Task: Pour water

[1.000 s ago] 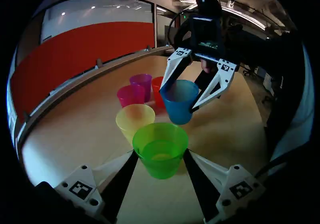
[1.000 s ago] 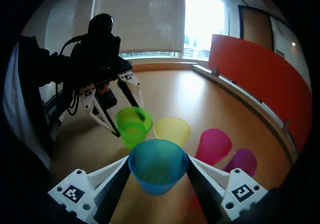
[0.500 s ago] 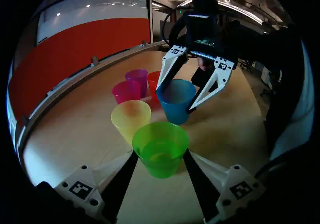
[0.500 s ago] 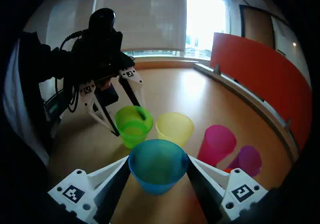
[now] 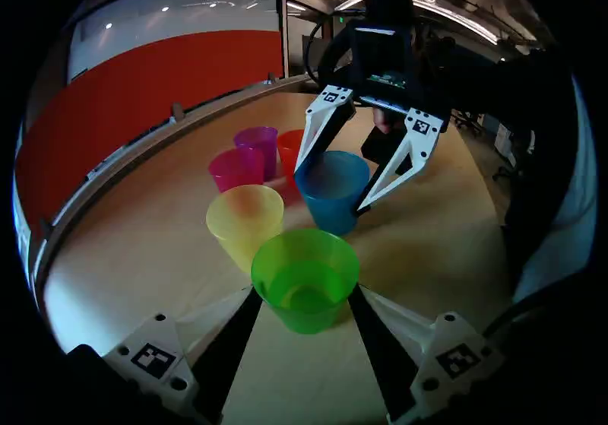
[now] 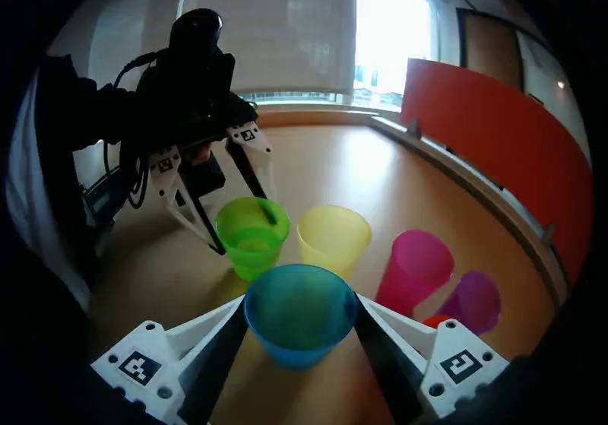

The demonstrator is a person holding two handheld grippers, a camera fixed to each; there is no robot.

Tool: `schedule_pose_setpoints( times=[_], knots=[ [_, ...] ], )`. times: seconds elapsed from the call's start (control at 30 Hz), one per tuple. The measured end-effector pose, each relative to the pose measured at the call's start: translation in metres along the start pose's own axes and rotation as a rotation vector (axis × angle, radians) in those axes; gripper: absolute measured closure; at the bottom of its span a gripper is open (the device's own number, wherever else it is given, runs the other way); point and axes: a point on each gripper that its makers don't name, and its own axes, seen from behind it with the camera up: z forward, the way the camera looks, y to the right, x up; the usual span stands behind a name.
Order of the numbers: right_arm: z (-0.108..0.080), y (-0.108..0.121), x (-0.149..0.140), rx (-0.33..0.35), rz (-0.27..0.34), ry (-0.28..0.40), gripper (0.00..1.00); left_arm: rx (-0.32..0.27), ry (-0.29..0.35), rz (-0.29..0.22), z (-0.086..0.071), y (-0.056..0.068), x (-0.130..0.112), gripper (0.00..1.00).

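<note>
Nearest, the left tongs (image 5: 304, 311) are clamped on the translucent green plastic cup (image 5: 305, 273), with a shallow pool of water lying level in its bottom. It is as upright now as it was a second ago. I can't tell if it is clear of the pale wooden surface (image 5: 433, 227).

Just beyond, the translucent yellow plastic cup (image 5: 245, 223) has drifted a touch left in the left gripper view, so that hand is swinging slightly. Next out, the right tongs (image 6: 300, 303) grip the translucent blue plastic cup (image 5: 332, 193), which has edged nearer the green one. It is also still upright.

Farther on, towards the edge under the red partition (image 5: 152, 83), stand the pink plastic cup (image 5: 235, 168), the purple plastic cup (image 5: 257, 144) and the red plastic cup (image 5: 289, 150).

My read is that the two held cups are closing up. Neither rim is tipped, so the pour hasn't begun.
</note>
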Motion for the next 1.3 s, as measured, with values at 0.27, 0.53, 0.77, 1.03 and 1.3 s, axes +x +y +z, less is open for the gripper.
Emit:
schedule_pose_setpoints(
  times=[0.27,0.53,0.77,1.03,1.3],
  knots=[
    [0.002,0.0,-0.006,0.0,0.003,-0.008,0.07,-0.001,-0.014,0.007,0.0,0.0,-0.003,0.18],
    [0.004,-0.001,-0.008,0.0,0.004,-0.013,0.07,0.002,-0.014,0.008,0.001,0.0,-0.003,0.18],
    [0.004,0.001,-0.01,-0.004,0.02,-0.013,0.05,0.005,-0.014,0.009,0.002,-0.001,-0.003,0.17],
    [0.003,-0.001,-0.013,-0.006,0.007,-0.025,0.04,0.002,-0.016,-0.004,0.004,-0.001,-0.003,0.15],
    [-0.001,0.0,-0.016,-0.012,0.004,-0.033,0.0,0.003,-0.024,-0.013,0.004,-0.003,-0.004,0.13]
  ],
)
